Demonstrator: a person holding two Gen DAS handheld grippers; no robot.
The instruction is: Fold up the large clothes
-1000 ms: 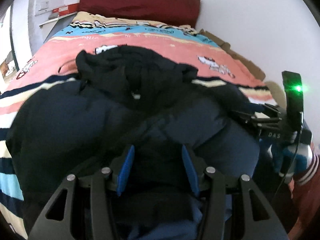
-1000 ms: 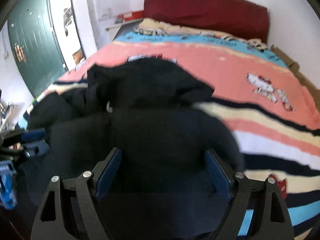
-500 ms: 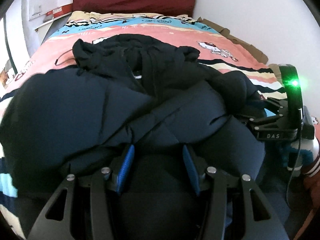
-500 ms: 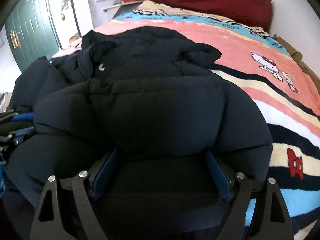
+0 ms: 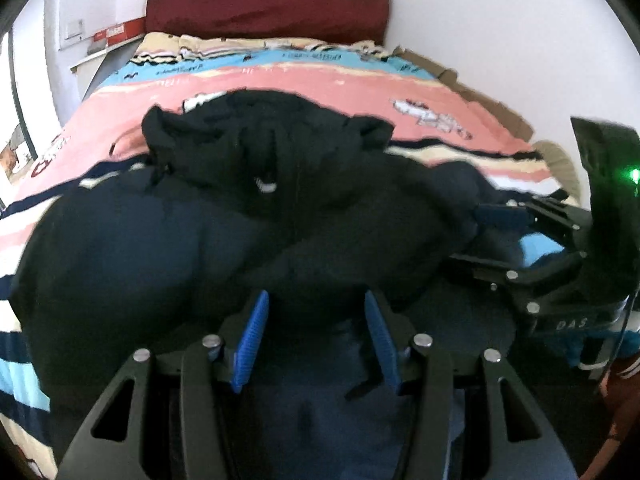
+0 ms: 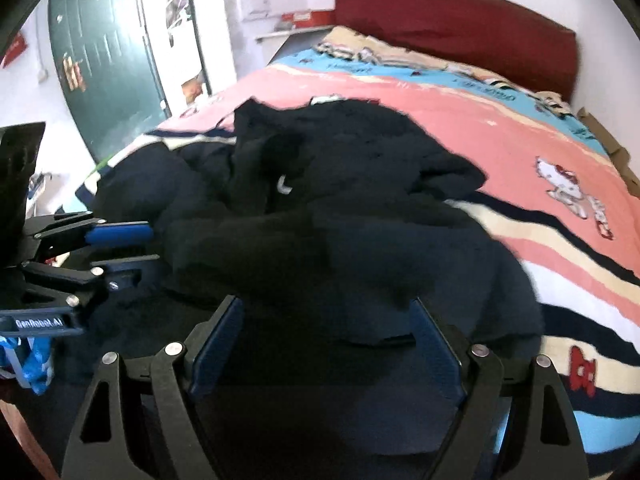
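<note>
In the left wrist view, the left gripper (image 5: 312, 340) stands half open with the near edge of the dark padded jacket (image 5: 168, 248) between its blue pads; whether they press it I cannot tell. In the right wrist view, the right gripper (image 6: 326, 350) is wide apart over the jacket (image 6: 360, 240) on the striped bedspread (image 6: 520, 152), with bulky cloth between its pads and the grip unclear. To fold well, I think both should take the hem evenly and carry it flat toward the hood.

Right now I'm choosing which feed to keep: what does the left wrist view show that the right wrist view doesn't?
Only the left wrist view shows the right tongs from the side, with a green light. Only the right wrist view shows the green door, the cat print and the left tongs from the side. Both share the dark puffy jacket on the striped bedspread and the red headboard.
</note>
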